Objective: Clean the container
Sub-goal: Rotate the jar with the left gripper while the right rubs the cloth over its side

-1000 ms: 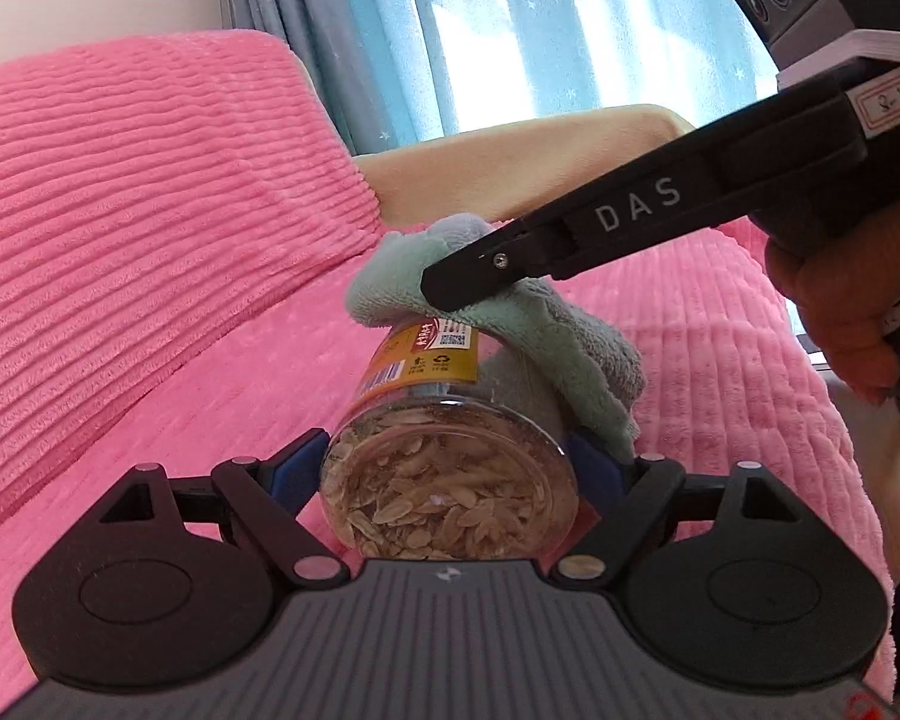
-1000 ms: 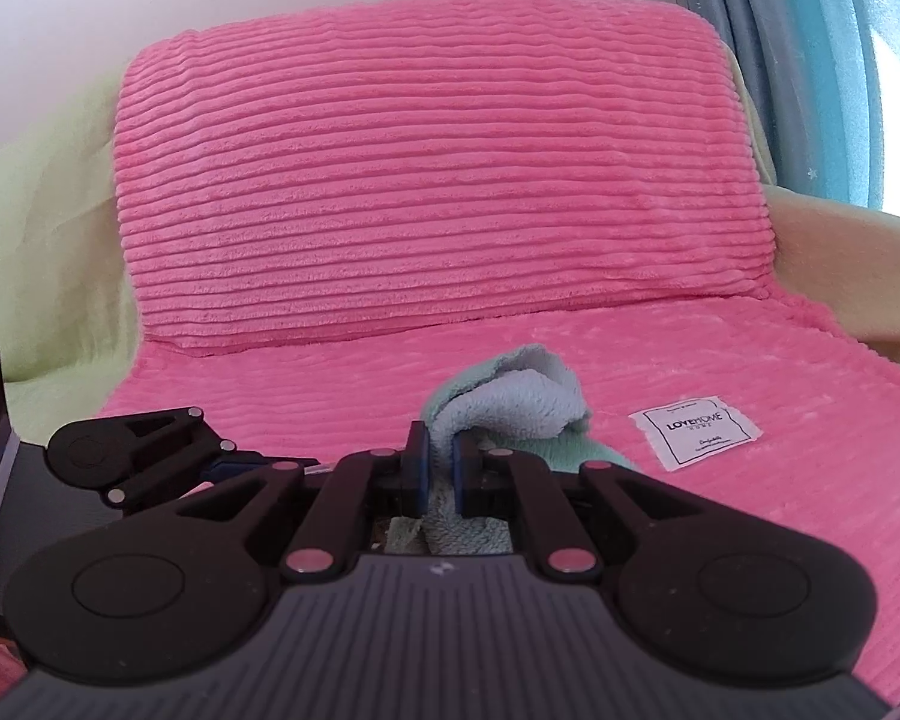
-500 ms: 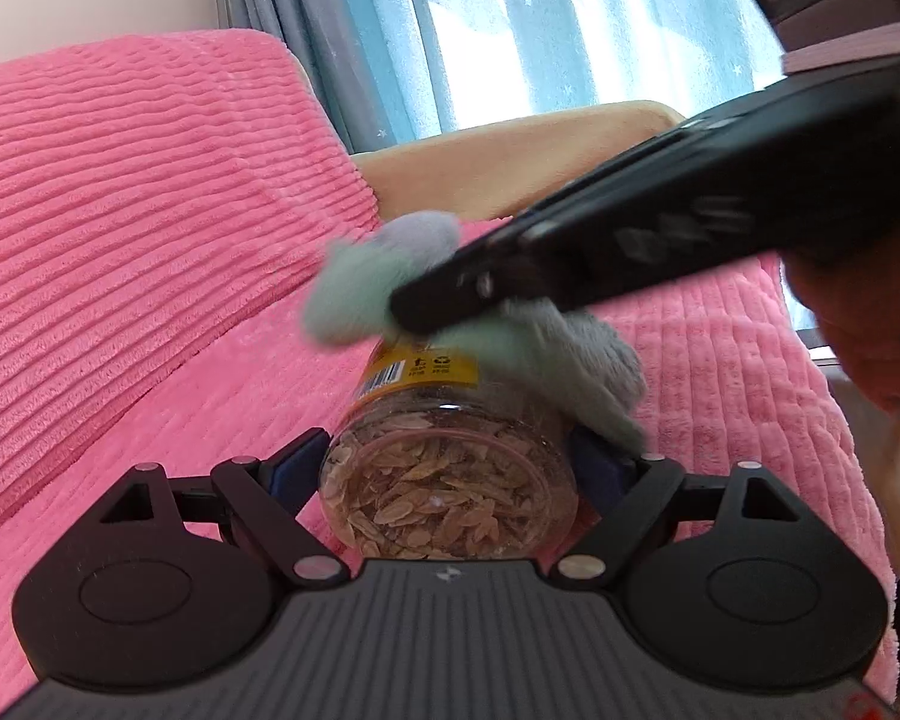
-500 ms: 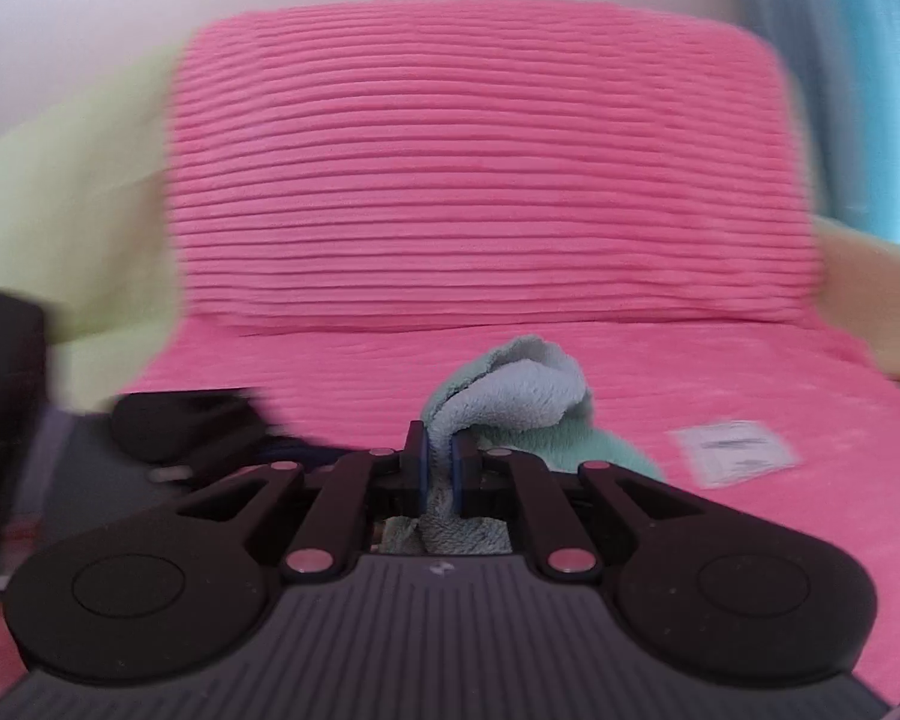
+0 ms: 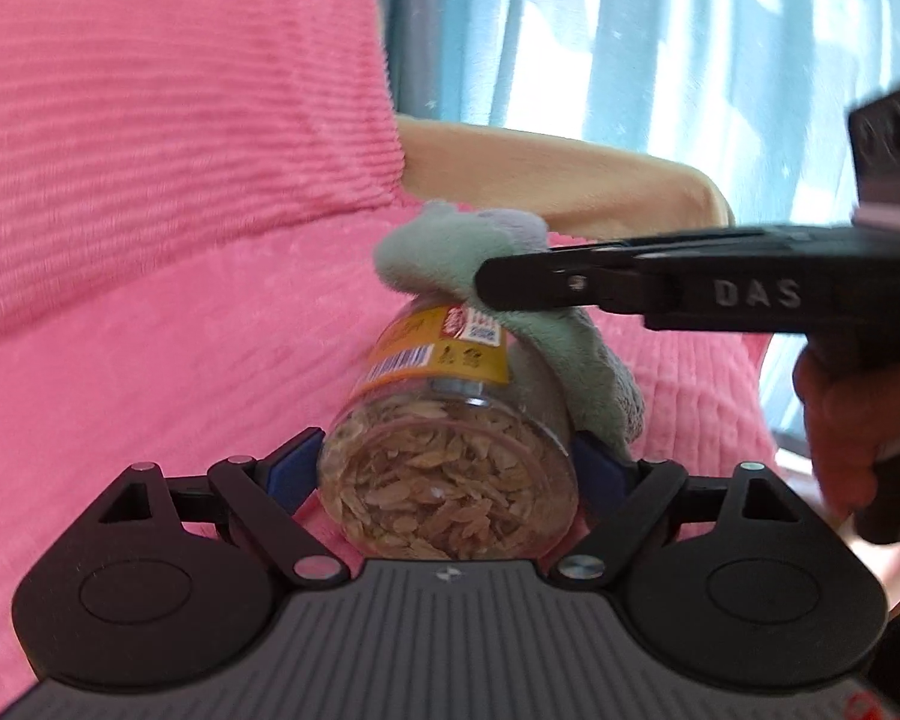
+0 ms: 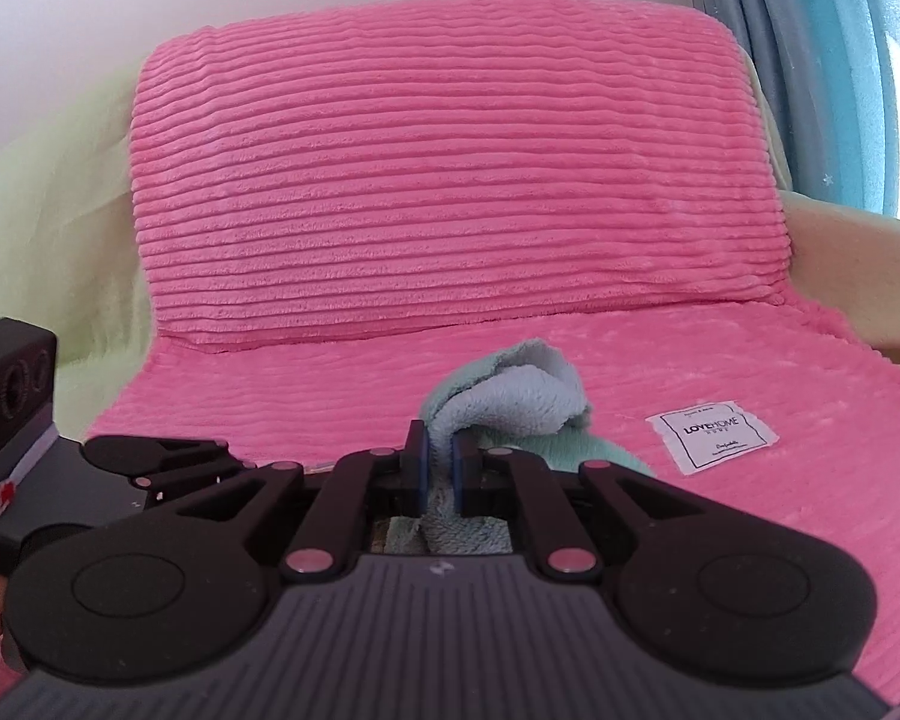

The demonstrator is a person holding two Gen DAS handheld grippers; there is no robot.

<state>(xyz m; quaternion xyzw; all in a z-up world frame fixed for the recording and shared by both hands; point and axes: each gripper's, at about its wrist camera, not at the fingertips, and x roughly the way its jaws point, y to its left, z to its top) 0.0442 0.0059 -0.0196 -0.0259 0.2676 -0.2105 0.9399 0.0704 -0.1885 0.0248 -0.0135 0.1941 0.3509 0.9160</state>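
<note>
A clear plastic jar with a yellow label, packed with pale flakes point(image 5: 444, 450), lay on its side above a pink ribbed sofa cover point(image 5: 150, 330), its base clamped between the blue pads of the left gripper point(image 5: 447, 474). The right gripper point(image 6: 440, 468), its jaws nearly closed, pinched a soft green-and-grey fleece cloth point(image 6: 510, 402) draped over the jar's upper wall and far end. The jar looked light but smooth and probably slippery, so a hold across its rigid base seemed the safest. The limp cloth would fold readily around the curve. A white fabric tag point(image 6: 712, 435) showed on the cover nearby.
</note>
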